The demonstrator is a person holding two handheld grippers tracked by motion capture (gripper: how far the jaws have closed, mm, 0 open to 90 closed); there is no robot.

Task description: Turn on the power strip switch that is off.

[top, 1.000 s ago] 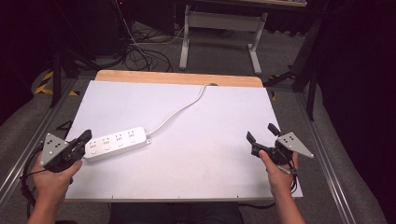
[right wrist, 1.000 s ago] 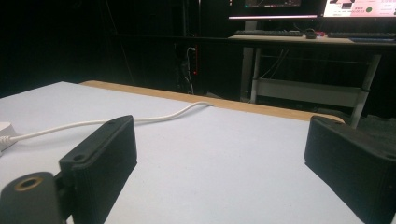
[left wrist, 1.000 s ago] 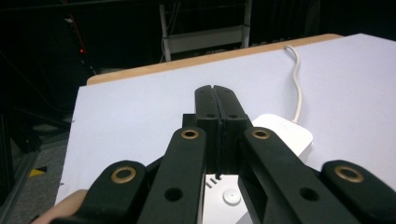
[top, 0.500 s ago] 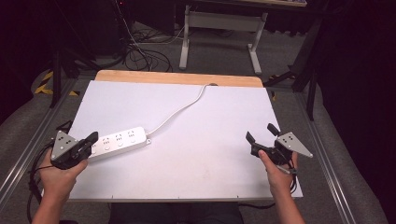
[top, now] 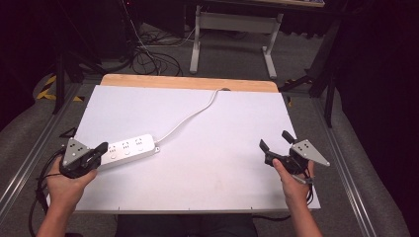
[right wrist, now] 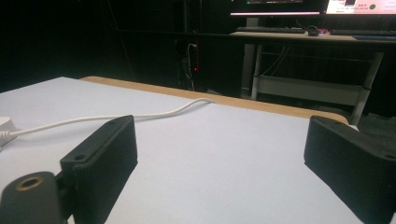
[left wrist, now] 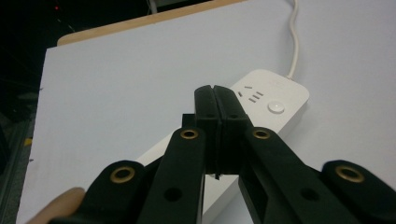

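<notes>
A white power strip [top: 129, 148] lies on the white tabletop [top: 217, 168] at the left, its white cord [top: 190, 116] running to the far edge. My left gripper [top: 102, 147] hovers at the strip's near left end, jaws shut together with nothing between them. In the left gripper view the closed fingertips [left wrist: 215, 99] stand just above the power strip [left wrist: 273, 95], short of its round button. My right gripper [top: 275, 140] rests at the right side of the table, open and empty; its two fingers [right wrist: 105, 154] stand wide apart over bare table, the cord [right wrist: 116, 116] beyond.
A wooden strip [top: 190, 82] edges the table's far side. Metal rails [top: 29, 158] run along both sides. Beyond stand a grey desk frame [top: 232, 24] and tangled cables [top: 148, 54] on the floor.
My left hand has shifted slightly right and toward the near edge, bringing its shut gripper tip over the strip's left end. The right hand has stayed put.
</notes>
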